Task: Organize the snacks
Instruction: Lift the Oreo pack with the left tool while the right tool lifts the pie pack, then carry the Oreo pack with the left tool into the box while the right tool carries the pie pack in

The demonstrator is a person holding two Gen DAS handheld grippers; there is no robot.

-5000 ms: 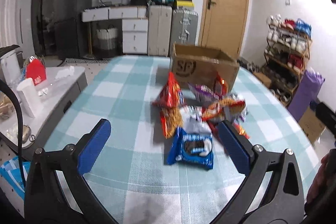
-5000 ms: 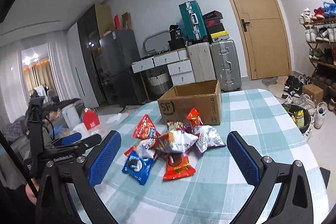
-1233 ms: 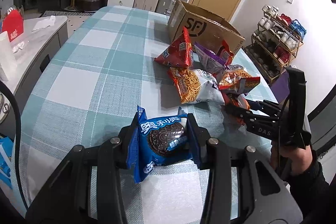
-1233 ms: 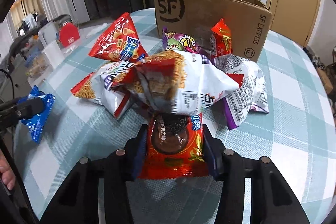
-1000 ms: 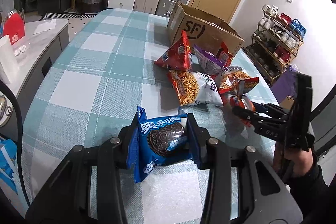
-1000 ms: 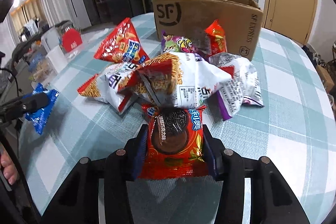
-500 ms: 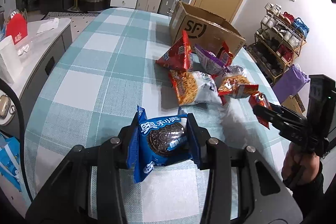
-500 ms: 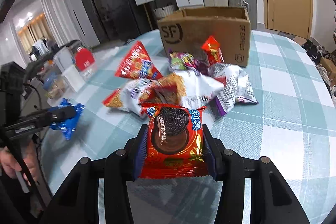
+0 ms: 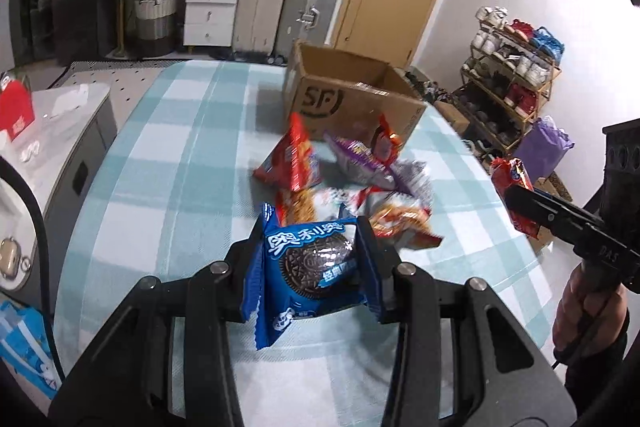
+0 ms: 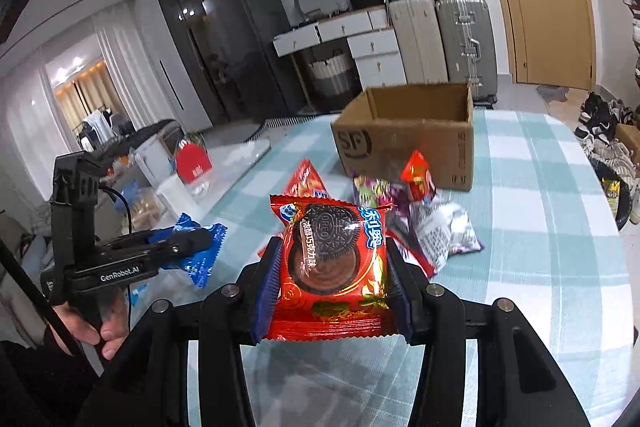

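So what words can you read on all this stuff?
"SF": cardboard box.
"OREO": cookie on the red packet in the right gripper.
"GenRobot.AI": left gripper, seen from the right wrist.
"DAS": right gripper, seen from the left wrist.
Chinese words on the blue packet and the chip bags' print: too blurred to read.

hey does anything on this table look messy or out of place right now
Yes. The snack bags lie in a loose, overlapping heap on the checked tablecloth in front of the open cardboard box, some propped on edge. No bag looks torn and nothing has spilled.
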